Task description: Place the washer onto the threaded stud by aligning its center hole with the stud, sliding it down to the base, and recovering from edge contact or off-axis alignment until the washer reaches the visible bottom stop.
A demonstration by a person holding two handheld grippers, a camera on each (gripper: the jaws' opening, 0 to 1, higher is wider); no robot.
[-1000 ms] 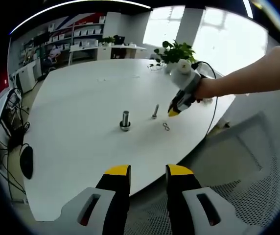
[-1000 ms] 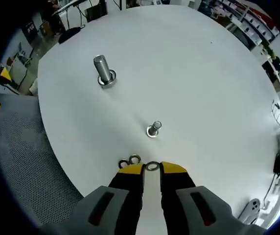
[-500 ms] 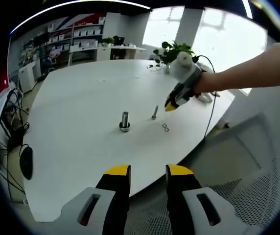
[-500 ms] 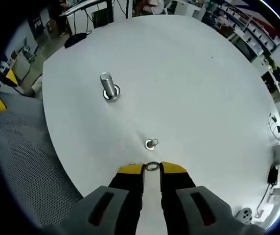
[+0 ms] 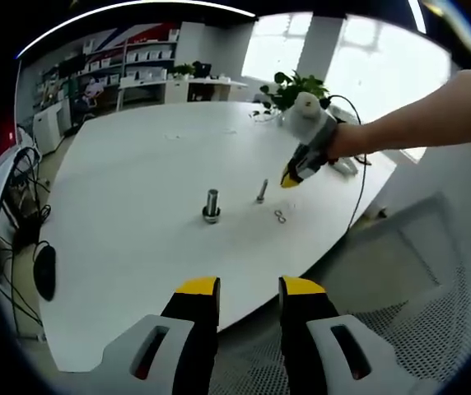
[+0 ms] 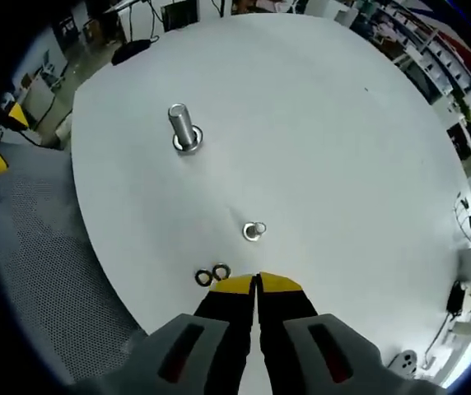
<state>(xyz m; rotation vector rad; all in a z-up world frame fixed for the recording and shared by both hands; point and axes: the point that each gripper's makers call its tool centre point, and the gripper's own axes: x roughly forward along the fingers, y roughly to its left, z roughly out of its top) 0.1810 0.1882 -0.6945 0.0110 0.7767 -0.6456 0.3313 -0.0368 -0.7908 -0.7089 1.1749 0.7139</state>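
1. A white round table is seen in both views, with two upright metal studs standing on it.
2. The larger threaded stud, set on a wider ring base, is seen in the right gripper view toward the upper left; in the left gripper view it stands near the middle of the table.
3. The smaller stud is seen just ahead of the right gripper's tips in the right gripper view, nearly end-on; in the left gripper view it stands to the right of the larger stud, apart from it.
4. Two loose washers lie flat on the table, touching or nearly touching each other, just beside the left yellow tip in the right gripper view. In the left gripper view they lie near the smaller stud, on the side nearer the table edge.
5. The right gripper is held above the table with its yellow-tipped jaws closed to a thin slit; whether a washer is pinched between them cannot be told.
6. In the left gripper view the right gripper is held in a person's hand, hovering close to the smaller stud.
7. The left gripper is held back beyond the table edge, over a mesh chair, its jaws parted and nothing between them.
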